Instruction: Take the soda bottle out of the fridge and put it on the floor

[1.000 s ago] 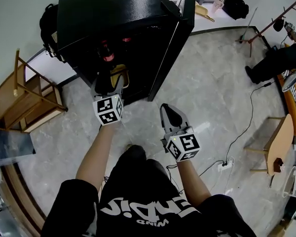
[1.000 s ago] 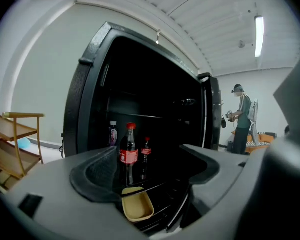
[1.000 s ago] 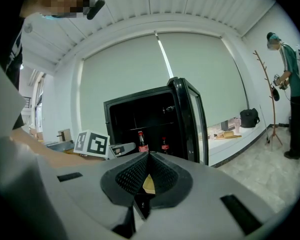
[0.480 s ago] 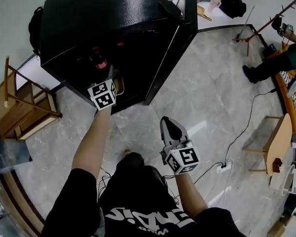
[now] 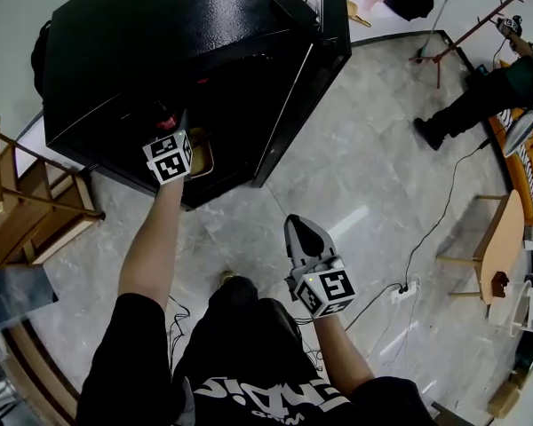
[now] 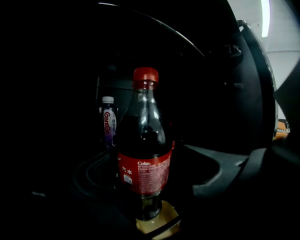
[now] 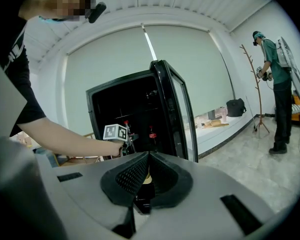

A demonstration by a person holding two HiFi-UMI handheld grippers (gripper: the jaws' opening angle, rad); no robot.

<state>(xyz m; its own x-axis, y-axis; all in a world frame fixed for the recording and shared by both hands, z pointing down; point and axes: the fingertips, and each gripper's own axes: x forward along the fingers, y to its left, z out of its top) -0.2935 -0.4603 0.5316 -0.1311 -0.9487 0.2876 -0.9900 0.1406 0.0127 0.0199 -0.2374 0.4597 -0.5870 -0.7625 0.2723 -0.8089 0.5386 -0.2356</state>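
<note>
Grey stone-patterned floor [image 5: 373, 167] lies under a black fridge [image 5: 160, 43] whose door [image 5: 333, 43] stands open. My left hand-held gripper [image 5: 178, 124] is inside the dark fridge, its jaws spread wide. The soda bottle [image 6: 142, 149], with a red cap and red label, stands upright just ahead, between the jaws and ungripped. Behind it, to the left, stands a small white-capped bottle [image 6: 108, 121]. My right hand-held gripper [image 5: 296, 226] hangs over the floor outside, jaws closed on nothing. Farther off, a person [image 7: 276, 84] stands beside a coat stand [image 7: 251, 89].
</note>
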